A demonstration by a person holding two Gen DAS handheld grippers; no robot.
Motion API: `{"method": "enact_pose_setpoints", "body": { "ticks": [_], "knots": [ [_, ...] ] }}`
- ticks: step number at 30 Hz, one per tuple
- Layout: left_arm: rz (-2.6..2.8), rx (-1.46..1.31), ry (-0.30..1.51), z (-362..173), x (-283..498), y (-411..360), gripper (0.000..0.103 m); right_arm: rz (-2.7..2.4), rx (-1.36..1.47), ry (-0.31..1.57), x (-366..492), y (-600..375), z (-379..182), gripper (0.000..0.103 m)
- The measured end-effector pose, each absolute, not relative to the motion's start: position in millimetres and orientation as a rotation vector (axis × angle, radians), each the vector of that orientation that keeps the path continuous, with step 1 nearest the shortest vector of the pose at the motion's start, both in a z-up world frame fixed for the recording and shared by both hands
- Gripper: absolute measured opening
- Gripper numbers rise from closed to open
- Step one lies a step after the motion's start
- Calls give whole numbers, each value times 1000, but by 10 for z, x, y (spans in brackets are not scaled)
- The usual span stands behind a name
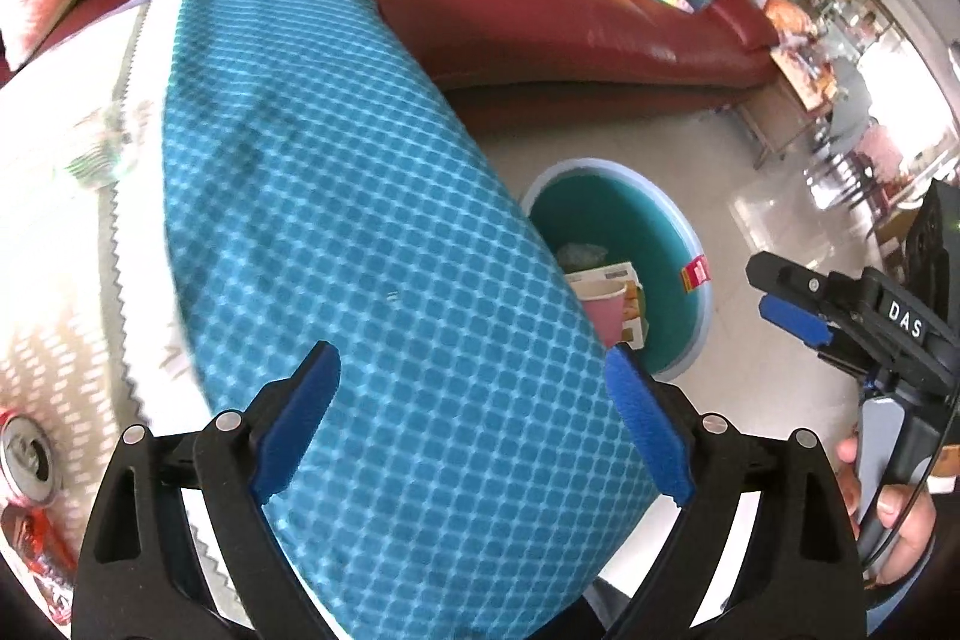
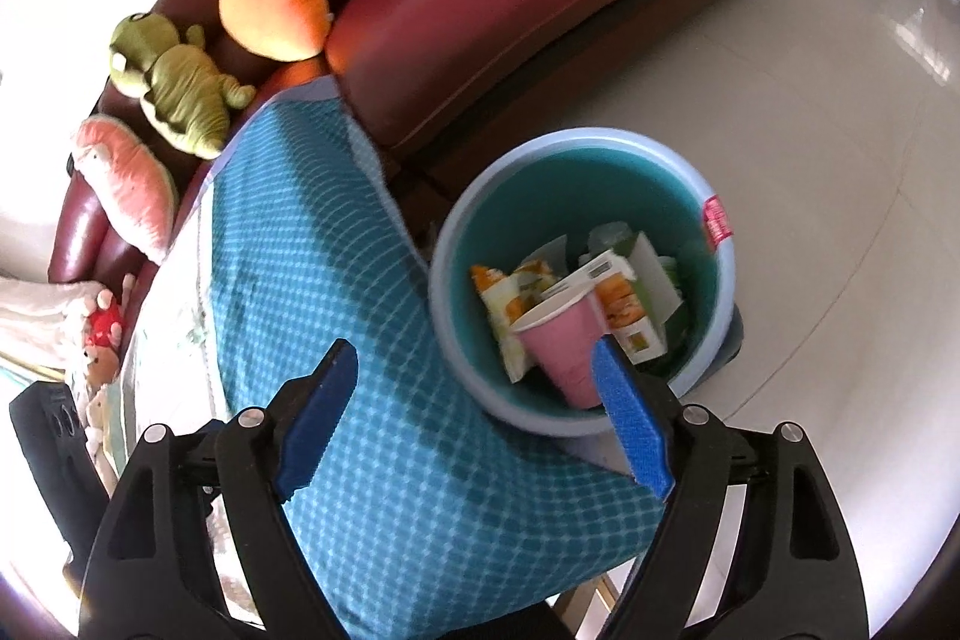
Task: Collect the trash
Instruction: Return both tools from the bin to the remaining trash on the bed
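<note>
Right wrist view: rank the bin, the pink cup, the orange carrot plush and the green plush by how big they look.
1. bin
2. green plush and orange carrot plush: look alike, not ranked
3. pink cup, though it lies nearer the camera, so only apparent size.

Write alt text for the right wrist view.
An open tool hangs empty over a blue bin holding a pink cup and cartons. A blue checked cloth lies left; a red sofa stands behind.
</note>
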State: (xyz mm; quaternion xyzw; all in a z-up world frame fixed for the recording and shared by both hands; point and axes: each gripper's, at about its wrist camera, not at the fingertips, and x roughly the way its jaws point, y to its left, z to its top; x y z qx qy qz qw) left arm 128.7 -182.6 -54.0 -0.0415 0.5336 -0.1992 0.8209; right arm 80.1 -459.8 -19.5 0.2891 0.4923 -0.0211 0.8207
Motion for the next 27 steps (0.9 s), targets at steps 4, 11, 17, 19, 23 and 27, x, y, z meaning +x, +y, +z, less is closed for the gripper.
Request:
{"method": "enact_pose_setpoints", "body": {
  "ticks": [4, 11, 17, 19, 23, 27],
  "knots": [
    [-407, -117, 1119, -476, 1216, -1577, 91, -13, 583, 1050, 771, -4338, -104, 77],
    [-354, -165, 1092, -379, 1103, -1052, 92, 43, 527, 1072, 798, -3813, -22, 77],
    [-298, -219, 1071, -353, 1032, -528, 92, 106, 439, 1106, 866, -3284, 31, 77],
    [-281, -242, 1065, -346, 1022, -357, 92, 127, 410, 1115, 883, -3115, 54, 77],
    [-250, -282, 1061, -345, 983, -32, 92, 169, 348, 1136, 935, -2728, 98, 77],
    [-207, -309, 1048, -332, 866, 316, 92, 214, 289, 1160, 973, -2371, 104, 77]
  ]
}}
